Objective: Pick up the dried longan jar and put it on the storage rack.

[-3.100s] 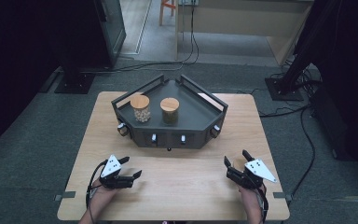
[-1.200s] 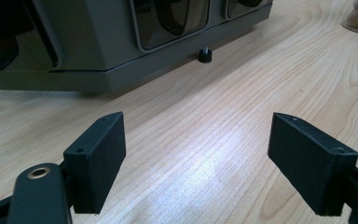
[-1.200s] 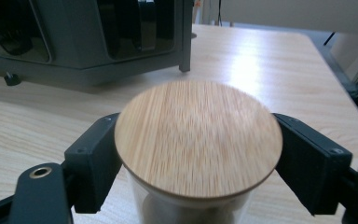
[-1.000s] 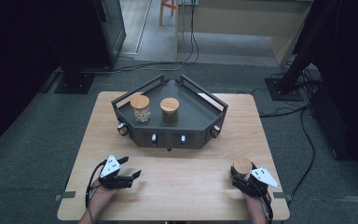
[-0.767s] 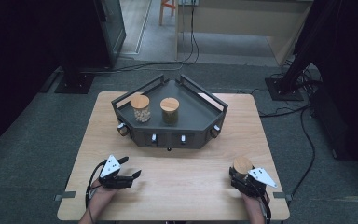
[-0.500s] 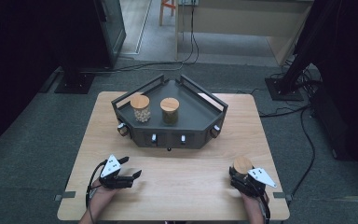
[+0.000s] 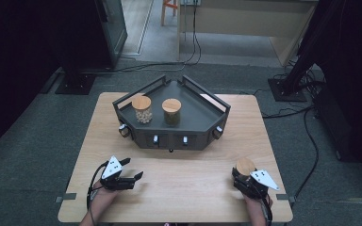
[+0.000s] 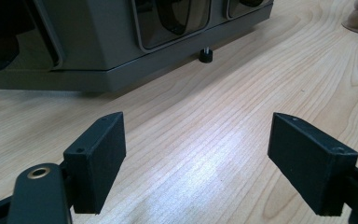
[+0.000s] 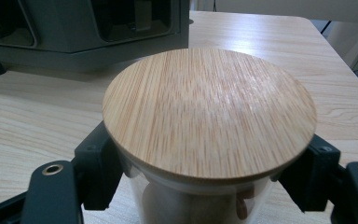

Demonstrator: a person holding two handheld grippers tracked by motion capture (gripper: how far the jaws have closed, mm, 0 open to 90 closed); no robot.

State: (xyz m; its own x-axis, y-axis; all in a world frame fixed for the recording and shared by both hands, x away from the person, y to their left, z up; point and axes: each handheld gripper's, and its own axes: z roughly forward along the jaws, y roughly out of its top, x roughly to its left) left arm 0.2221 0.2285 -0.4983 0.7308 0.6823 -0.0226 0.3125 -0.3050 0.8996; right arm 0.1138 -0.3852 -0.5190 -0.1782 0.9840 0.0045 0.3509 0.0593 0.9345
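Wooden table [image 7: 179, 183] on grey carpet, dark stands and cables round it; I log what I can see from my end.

Hard to read: the contents of the jar [image 9: 209, 121] in my right gripper [image 9: 205, 182] are cut off at the bottom of the right gripper view, only a brownish shape behind the glass. The dark openings in the front of the grey tray [image 8: 88, 51] are too shadowed to make out.

Surroundings: the grey angular tray [image 7: 202, 110] sits at the far middle of the table and carries two wooden-lidded jars side by side, one with pale round pieces [image 7: 142, 109], one with dark filling [image 7: 171, 111]. Nothing lies between the tray and either gripper.

Right gripper [image 7: 247, 181]: near right corner, jaws closed against the glass just below the bamboo lid [image 7: 245, 166].

Left gripper [image 7: 127, 175]: near left, jaws spread wide over bare wood, holding nothing, well apart from the held jar.
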